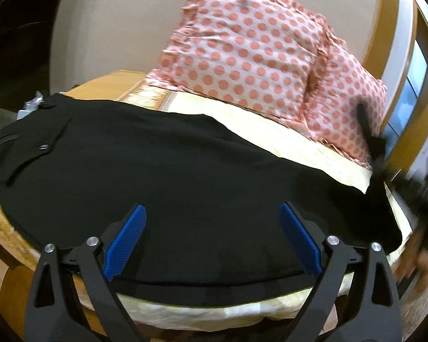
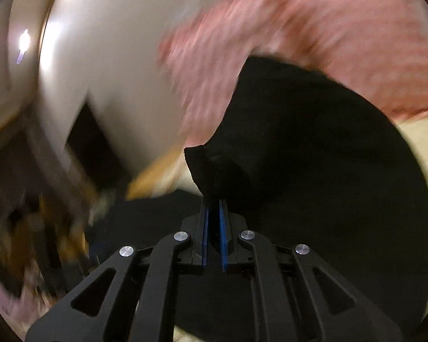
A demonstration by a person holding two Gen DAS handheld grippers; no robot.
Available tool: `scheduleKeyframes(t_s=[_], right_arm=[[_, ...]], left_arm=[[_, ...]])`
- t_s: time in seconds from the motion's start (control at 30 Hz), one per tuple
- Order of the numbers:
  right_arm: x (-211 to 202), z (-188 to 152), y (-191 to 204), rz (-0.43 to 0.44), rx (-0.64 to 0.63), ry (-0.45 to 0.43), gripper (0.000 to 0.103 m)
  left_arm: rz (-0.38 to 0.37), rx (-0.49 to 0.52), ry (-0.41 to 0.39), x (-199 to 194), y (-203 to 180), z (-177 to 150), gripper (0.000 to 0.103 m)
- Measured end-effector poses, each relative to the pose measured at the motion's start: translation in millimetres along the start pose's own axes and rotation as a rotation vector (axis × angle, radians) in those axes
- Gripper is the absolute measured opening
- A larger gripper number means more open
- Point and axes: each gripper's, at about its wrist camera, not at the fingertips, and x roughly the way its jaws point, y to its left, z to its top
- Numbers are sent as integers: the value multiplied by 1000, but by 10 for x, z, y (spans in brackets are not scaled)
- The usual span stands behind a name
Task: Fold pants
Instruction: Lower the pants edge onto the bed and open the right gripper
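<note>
on the cream-sheeted bed (image 1: 271, 125), black fabric pants (image 1: 162, 171) lie spread beside polka-dot pink pillows (image 1: 251, 42), left tongs (image 1: 212, 213) spread wide above them, right tongs (image 2: 213, 199) clamped on a lifted pants edge.

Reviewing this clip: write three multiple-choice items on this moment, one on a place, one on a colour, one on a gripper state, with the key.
1. Where do the black fabric pants lie?
A. on the bed
B. on a chair
C. in a drawer

2. What colour are the dots on the white frilled pillows?
A. green
B. salmon pink
C. blue

3. What is the right gripper doing?
A. open, empty
B. shut on the pants
C. holding a pillow

Key: 1 A, spread over the cream bedcover; 2 B, visible in the left wrist view; 3 B, black fabric pinched between its blue pads, while the left gripper is open.
</note>
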Motion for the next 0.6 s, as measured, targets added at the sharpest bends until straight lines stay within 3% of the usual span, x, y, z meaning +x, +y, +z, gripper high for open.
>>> scheduleKeyframes(t_s=[0.07, 0.1, 0.17, 0.33, 0.47, 0.6], right_arm=[[425, -272, 123, 11, -33, 159, 7], [511, -348, 153, 1, -44, 189, 7], [560, -422, 202, -30, -70, 189, 7], [345, -225, 337, -12, -84, 65, 7], [482, -412, 535, -15, -193, 158, 7], [426, -609, 623, -32, -298, 191, 7]], left_arm=[[18, -21, -12, -56, 101, 9, 94], [23, -27, -16, -80, 140, 8, 94], [41, -39, -29, -138, 231, 12, 94], [70, -62, -57, -218, 396, 40, 94], [92, -65, -67, -260, 477, 49, 94], [111, -71, -86, -344, 561, 34, 94]])
